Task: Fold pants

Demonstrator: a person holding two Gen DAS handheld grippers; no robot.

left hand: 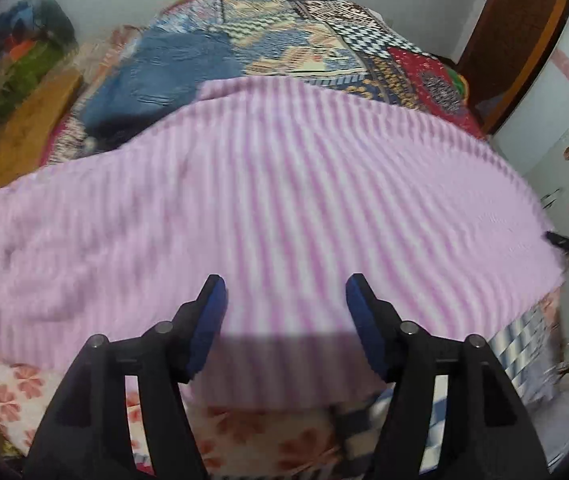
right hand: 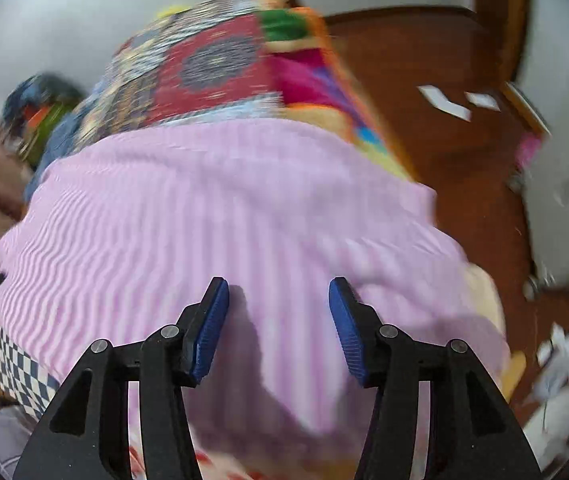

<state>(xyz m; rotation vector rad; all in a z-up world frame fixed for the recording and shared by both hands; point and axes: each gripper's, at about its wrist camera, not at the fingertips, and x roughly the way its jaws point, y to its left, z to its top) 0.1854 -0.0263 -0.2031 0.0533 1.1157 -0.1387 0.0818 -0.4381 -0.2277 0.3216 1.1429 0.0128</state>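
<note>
Left wrist view: my left gripper [left hand: 285,294] is wide open, holding nothing. The pants [left hand: 268,200] lie flat on the bed [left hand: 324,40] from 9 to 3 o'clock. Risk: pinching one layer only.

Right wrist view: my right gripper [right hand: 279,296] is open and empty; the pants [right hand: 236,208] spread toward 12 o'clock and may slide off at 3 o'clock.

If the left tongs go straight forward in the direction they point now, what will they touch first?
Most likely the pink striped pants spread on the bed. The left tongs are open and empty, with the fabric filling the view directly ahead. Blur makes the depth uncertain.
</note>
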